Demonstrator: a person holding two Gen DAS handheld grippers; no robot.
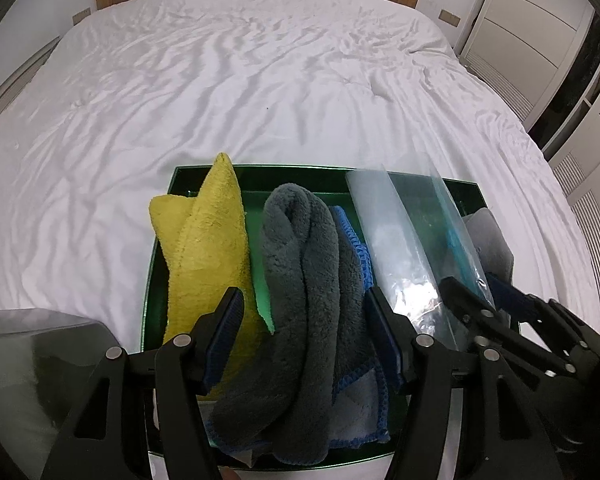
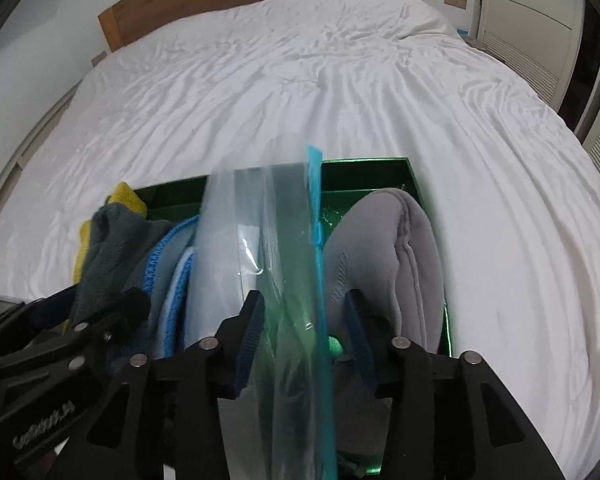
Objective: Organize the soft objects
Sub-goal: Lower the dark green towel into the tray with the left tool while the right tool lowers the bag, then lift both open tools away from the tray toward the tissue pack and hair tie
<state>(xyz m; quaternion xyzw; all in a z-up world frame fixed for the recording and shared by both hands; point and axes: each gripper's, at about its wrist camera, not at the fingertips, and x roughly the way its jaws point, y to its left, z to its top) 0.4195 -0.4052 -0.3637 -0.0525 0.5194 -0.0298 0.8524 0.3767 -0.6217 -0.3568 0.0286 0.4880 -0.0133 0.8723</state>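
Presently, on the white bed (image 1: 260, 80): one green tray (image 1: 466, 194) holding, left to right, a yellow towel (image 1: 208, 240), a dark grey fleece cloth (image 1: 308, 280), a blue-edged cloth (image 1: 358, 248), a clear zip bag (image 1: 396, 248) with blue seal strip, and a light grey plush item (image 2: 384, 256) at the right wall. Left tongs (image 1: 304, 332): jaws apart, straddling the dark grey fleece cloth. Right tongs (image 2: 304, 328): jaws apart, one either side of the zip bag; no firm clamp on it.
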